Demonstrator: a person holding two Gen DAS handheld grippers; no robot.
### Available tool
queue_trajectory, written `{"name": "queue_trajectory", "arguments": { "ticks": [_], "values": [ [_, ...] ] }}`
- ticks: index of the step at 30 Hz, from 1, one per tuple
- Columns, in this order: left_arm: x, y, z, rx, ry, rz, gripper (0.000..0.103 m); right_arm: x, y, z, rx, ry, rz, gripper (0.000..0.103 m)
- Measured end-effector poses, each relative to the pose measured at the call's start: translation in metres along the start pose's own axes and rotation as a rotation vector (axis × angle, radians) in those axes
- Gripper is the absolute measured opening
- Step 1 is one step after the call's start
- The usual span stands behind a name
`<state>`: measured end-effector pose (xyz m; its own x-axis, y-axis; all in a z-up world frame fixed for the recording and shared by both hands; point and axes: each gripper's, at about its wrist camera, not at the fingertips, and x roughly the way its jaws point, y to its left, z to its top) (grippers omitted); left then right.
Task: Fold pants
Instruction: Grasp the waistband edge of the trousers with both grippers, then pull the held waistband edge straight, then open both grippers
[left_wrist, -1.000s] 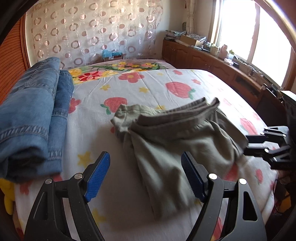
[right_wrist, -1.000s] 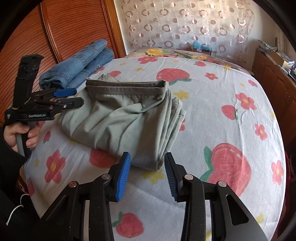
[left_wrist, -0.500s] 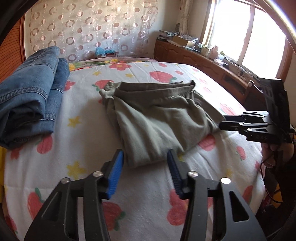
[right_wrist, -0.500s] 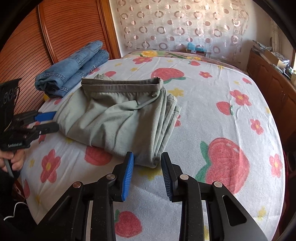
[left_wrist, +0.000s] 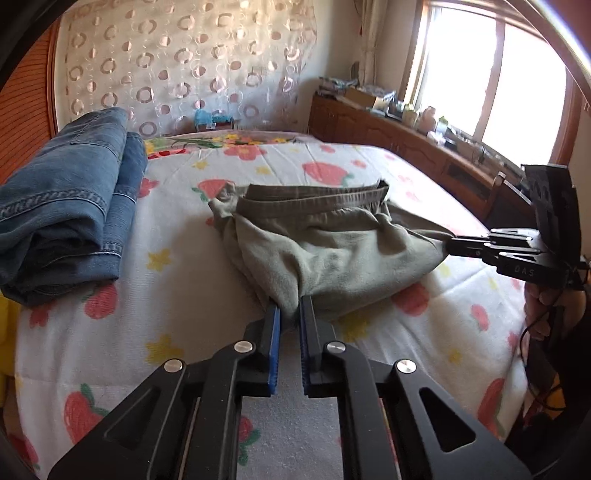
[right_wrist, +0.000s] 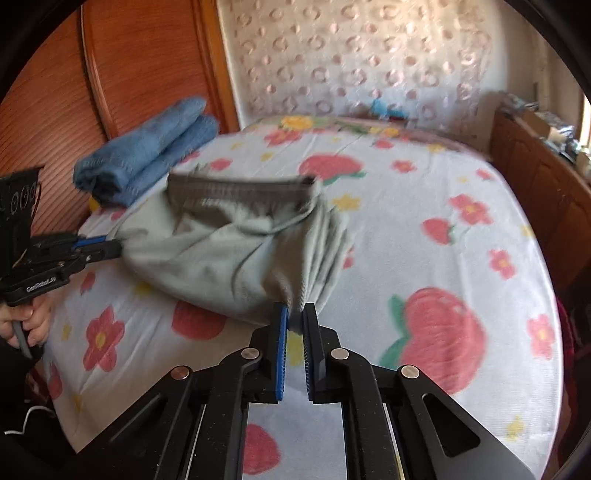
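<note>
Bed (left_wrist: 192, 280), strawberry-and-flower sheet. Jeans (left_wrist: 70, 206), folded, at its far left edge. Pants (left_wrist: 332, 254), grey-green, folded, waistband on the far side, mid-bed; sharp in left view, blurred in right. Left gripper (left_wrist: 288, 314), marked "GenRobot.AI" in right view, and right gripper (right_wrist: 294, 314), marked "DAS" in left view: jaws just closed, each pinching a near corner.

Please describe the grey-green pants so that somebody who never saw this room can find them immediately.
Look at the bed with the strawberry and flower sheet. The pants lie bunched in its middle, with a darker waistband on the far side. Unlike the folded blue jeans beside the wooden wall, they are grey-green, and each gripper, left and right, pinches a near corner.
</note>
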<state>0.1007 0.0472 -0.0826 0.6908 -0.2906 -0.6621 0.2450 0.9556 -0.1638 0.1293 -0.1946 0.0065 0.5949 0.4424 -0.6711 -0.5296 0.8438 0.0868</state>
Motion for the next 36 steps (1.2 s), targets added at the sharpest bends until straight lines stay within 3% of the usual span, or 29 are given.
{"name": "queue_trajectory", "arguments": {
  "ticks": [19,23,28,33,36],
  "values": [
    [-0.036,-0.022,-0.025,0.031,0.030,-0.009,0.011,-0.047,0.016,-0.024,-0.032,-0.001,0.052,0.008],
    [-0.026,-0.013,-0.028,-0.002,0.065,0.011,0.026,-0.044,0.015,-0.031,-0.028,0.022,0.058,0.007],
    [-0.026,-0.006,-0.026,-0.031,0.048,0.028,0.053,-0.045,0.012,-0.035,-0.016,0.030,0.056,0.008],
    [-0.017,0.001,-0.018,-0.042,0.057,0.035,0.066,-0.055,0.020,-0.030,-0.049,0.004,0.026,0.012],
    [-0.013,0.001,-0.010,-0.037,0.054,0.037,0.066,-0.059,0.019,-0.026,-0.044,-0.013,0.013,0.015]
  ]
}}
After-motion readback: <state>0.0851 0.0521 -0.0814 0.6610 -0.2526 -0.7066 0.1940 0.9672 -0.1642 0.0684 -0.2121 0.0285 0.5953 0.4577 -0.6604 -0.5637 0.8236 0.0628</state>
